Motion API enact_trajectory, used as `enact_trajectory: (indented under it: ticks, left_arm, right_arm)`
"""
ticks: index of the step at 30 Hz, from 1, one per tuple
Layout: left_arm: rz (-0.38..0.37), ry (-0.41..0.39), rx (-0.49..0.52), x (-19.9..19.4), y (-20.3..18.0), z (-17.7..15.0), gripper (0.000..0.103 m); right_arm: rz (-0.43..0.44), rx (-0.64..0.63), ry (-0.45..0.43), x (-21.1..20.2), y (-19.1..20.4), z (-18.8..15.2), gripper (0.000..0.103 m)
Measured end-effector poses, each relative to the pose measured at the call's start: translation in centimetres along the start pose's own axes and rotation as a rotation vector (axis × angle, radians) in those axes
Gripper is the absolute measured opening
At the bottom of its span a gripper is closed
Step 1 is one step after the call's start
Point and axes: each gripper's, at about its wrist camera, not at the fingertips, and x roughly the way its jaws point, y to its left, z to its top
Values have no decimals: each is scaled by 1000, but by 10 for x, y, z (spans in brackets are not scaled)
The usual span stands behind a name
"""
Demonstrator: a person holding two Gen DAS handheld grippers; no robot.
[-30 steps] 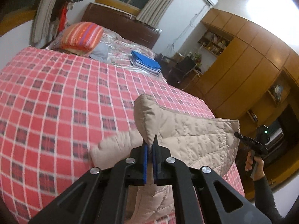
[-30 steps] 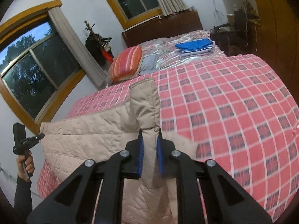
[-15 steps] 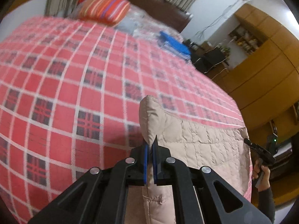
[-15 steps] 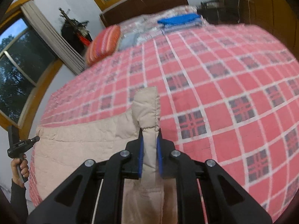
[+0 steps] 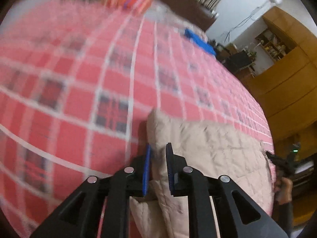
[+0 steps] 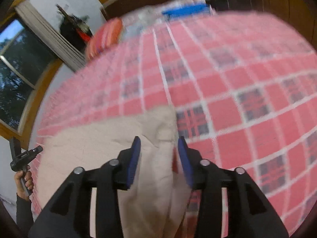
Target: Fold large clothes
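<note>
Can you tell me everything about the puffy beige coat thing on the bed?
The beige quilted garment looks soft and padded, stitched in small squares, with a thick rolled edge. It lies spread on the red checked bedspread, near its front edge. One bunched corner sits between the blue pads of the left claw, another between those of the right claw. Both claws are open, so the cloth rests loose. Motion blur hides finer detail.

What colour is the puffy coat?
Beige coat, clearest in the left wrist view.
</note>
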Motion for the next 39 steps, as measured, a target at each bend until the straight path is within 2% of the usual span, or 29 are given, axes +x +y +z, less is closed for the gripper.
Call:
enact_trajectory:
  ticks: [2, 4, 7, 9, 10, 11, 12, 13, 15, 16, 18, 19, 21, 23, 25, 26, 28, 30, 31, 32, 33, 34, 36, 38, 39]
  left_arm:
    - [-93, -11, 28, -16, -19, -2, 19]
    - [-196, 23, 38, -14, -35, -8, 20]
    - [-146, 124, 43, 21, -39, -22, 19]
    - [-97, 195, -19, 49, -17, -35, 16]
    - [-99, 209, -44, 58, -8, -40, 6]
    - [-99, 211, -51, 61, -3, -43, 2]
    - [-123, 212, -72, 63, 3, -44, 2]
    - [-137, 214, -88, 64, 7, -44, 2]
    - [-133, 216, -109, 61, 10, -43, 2]
    - [-108, 210, -102, 55, 7, -41, 2]
    - [-72, 151, -47, 27, -7, -38, 11]
    - [-88, 132, -21, 16, -10, -38, 13]
    - [-189, 102, 45, -19, -28, -57, 16]
    - [-229, 118, 81, -31, -32, -79, 16]
    - [-218, 160, 81, -26, -27, -101, 16]
    - [-187, 188, 76, -14, -21, -111, 14]
    - [-170, 206, 35, 0, -9, -120, 2]
    - [-218, 214, -40, 4, 4, -122, 2]
    - [-219, 208, -53, -1, 5, -121, 2]
    - [-207, 194, -43, -8, 3, -119, 4]
    - [-186, 164, -13, -23, -2, -122, 9]
    - [-193, 134, 24, -43, -9, -129, 15]
    - [-260, 97, 78, -74, -26, -143, 17]
    - [-331, 114, 129, -87, -42, -167, 19]
    - [-332, 131, 151, -85, -48, -179, 19]
  right_arm:
    - [77, 20, -20, -22, 5, -4, 42]
    - [134, 33, 9, -24, 9, -12, 42]
    - [195, 90, 108, 0, 5, -31, 42]
    - [208, 136, 147, 19, -5, -43, 40]
    - [206, 153, 162, 28, -10, -46, 32]
    - [192, 168, 176, 38, -17, -50, 24]
    - [172, 166, 178, 42, -20, -51, 4]
    - [155, 156, 176, 46, -24, -51, 0]
    - [182, 194, 191, 47, -30, -48, 0]
    - [165, 191, 193, 42, -28, -46, 1]
    - [143, 148, 159, 19, -12, -45, 12]
    - [164, 131, 140, 7, -5, -46, 14]
    - [250, 79, 112, -23, 20, -61, 15]
    - [306, 33, 126, -35, 39, -84, 19]
    - [295, -4, 168, -26, 52, -106, 19]
    - [263, -16, 185, -16, 54, -115, 19]
    - [208, -19, 201, 2, 51, -119, 0]
    - [202, 17, 213, 14, 43, -119, 0]
    - [201, 37, 219, 13, 42, -118, 0]
    - [186, 37, 206, 4, 47, -117, 2]
    - [182, 27, 191, -5, 51, -118, 8]
    - [203, 3, 169, -20, 61, -121, 8]
    - [257, -38, 138, -46, 77, -134, 9]
    - [303, -71, 150, -54, 97, -156, 13]
    - [310, -86, 162, -51, 105, -164, 13]
